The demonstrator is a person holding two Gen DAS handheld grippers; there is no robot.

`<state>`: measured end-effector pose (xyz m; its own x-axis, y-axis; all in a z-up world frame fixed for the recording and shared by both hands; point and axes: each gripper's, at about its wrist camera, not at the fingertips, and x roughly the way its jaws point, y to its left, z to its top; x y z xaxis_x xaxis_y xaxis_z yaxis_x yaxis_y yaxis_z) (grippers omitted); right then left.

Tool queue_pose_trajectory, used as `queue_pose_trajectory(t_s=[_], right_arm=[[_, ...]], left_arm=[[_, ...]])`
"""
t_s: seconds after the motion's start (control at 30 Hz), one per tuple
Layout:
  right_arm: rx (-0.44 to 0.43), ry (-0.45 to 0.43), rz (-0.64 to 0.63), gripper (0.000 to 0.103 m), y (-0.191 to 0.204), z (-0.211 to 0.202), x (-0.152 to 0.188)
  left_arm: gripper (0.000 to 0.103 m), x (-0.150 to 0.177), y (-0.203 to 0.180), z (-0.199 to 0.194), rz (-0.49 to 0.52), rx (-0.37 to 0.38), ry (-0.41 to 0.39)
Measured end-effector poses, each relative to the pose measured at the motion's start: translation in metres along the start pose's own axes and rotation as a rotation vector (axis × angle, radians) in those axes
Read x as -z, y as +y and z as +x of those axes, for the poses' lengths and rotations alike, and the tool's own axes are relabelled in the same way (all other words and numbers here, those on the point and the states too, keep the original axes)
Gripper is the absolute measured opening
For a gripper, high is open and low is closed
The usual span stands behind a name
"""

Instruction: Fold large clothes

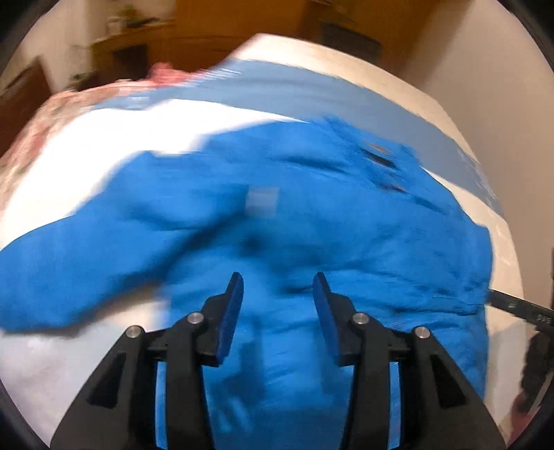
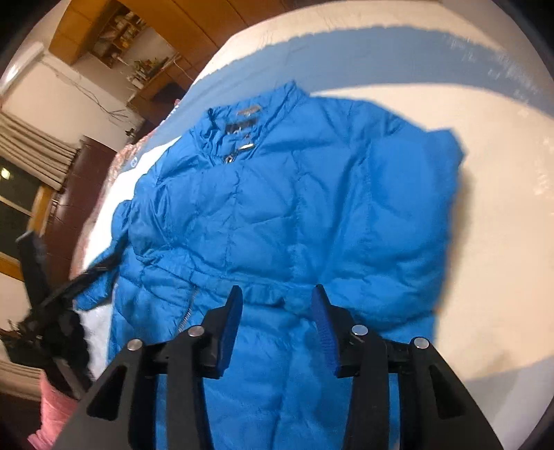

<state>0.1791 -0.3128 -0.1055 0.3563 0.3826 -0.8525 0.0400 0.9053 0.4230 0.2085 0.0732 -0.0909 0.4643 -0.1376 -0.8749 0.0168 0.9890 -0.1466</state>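
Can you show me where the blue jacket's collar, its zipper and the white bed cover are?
collar (image 2: 242,110), right wrist view, its inner label.
zipper (image 2: 188,311), right wrist view, the metal teeth.
white bed cover (image 2: 502,194), right wrist view, bare patch.

My right gripper (image 2: 277,294) hangs over the blue jacket (image 2: 277,207), jaws apart with nothing between them, only fabric below. The jacket lies spread on the white bed (image 2: 502,207), collar (image 2: 242,121) at the far end, zip pull (image 2: 246,147) just beneath it. One sleeve is tucked in on the right side. At the left edge my other gripper (image 2: 45,294) shows, blurred, close to the jacket's left sleeve (image 2: 100,277). Beyond the bed stand wooden shelves (image 2: 114,31) and a curtained window (image 2: 20,187).
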Motion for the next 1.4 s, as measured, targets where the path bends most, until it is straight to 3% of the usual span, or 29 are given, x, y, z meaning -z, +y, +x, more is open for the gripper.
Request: queue_pose_trajectory(t_s=[0.2,0.33,0.43,0.53,0.63,0.77,0.87,0.9,0.93,1.03,1.17,1.3,1.4], right_arm=[[0.021,-0.021,0.02,0.043,0.005,-0.021,0.015],[0.03,-0.01,0.021,0.043,0.012,-0.018,0.023],[0.043,-0.002,0.027,0.043,0.019,-0.013,0.026],[0.049,0.002,0.036,0.043,0.025,-0.008,0.027],[0.064,0.011,0.036,0.043,0.032,-0.002,0.028],[0.087,0.014,0.045,0.043,0.035,0.0,0.029],[0.099,0.012,0.049,0.043,0.036,-0.001,0.03],[0.103,0.013,0.05,0.043,0.035,-0.001,0.03],[0.108,0.015,0.051,0.043,0.035,-0.001,0.031],[0.115,0.02,0.054,0.043,0.033,0.0,0.031],[0.116,0.018,0.06,0.043,0.03,-0.003,0.031],[0.109,0.004,0.059,0.043,0.028,-0.011,0.031],[0.102,-0.006,0.053,0.043,0.026,-0.017,0.032]], left_arm=[[0.044,0.041,0.195,-0.059,-0.381,-0.264,-0.016],[0.043,0.078,0.317,-0.093,-0.687,-0.335,-0.048],[0.043,0.1,0.372,-0.105,-0.837,-0.295,-0.08],[0.043,0.114,0.41,-0.097,-0.972,-0.143,-0.12],[0.044,0.114,0.414,-0.09,-0.99,-0.088,-0.142],[0.044,0.112,0.426,-0.065,-1.045,-0.076,-0.12],[0.044,0.112,0.434,-0.057,-1.085,-0.062,-0.147],[0.039,0.112,0.437,-0.057,-1.096,-0.063,-0.158],[0.022,0.115,0.437,-0.059,-1.105,-0.066,-0.165],[0.007,0.115,0.438,-0.061,-1.128,-0.062,-0.206],[0.005,0.099,0.412,-0.082,-1.026,-0.114,-0.284],[0.005,0.068,0.359,-0.114,-0.868,-0.101,-0.371],[0.005,0.031,0.286,-0.133,-0.66,-0.052,-0.412]])
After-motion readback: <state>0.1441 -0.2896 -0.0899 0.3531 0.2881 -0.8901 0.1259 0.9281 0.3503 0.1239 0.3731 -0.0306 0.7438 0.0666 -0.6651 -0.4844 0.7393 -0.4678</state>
